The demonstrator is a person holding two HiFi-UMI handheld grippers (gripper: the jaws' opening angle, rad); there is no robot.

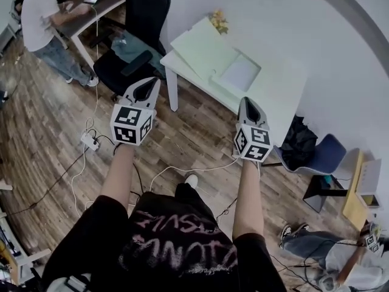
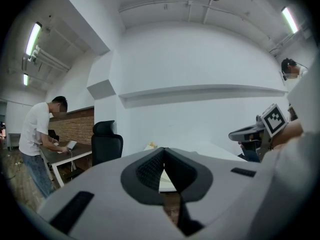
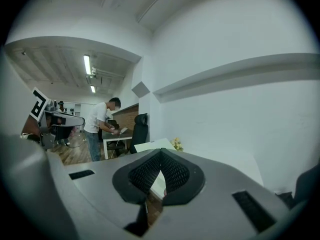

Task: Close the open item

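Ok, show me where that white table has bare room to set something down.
Bare: the right end of the white table, between the open item and the wall. Crowded: the left end, taken up by the raised lid and the flowers.

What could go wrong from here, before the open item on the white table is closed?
White cables lie on the floor by the person's shoe; a step forward might catch one. The flowers stand close to the raised lid of the open item, so a careless push could knock them.
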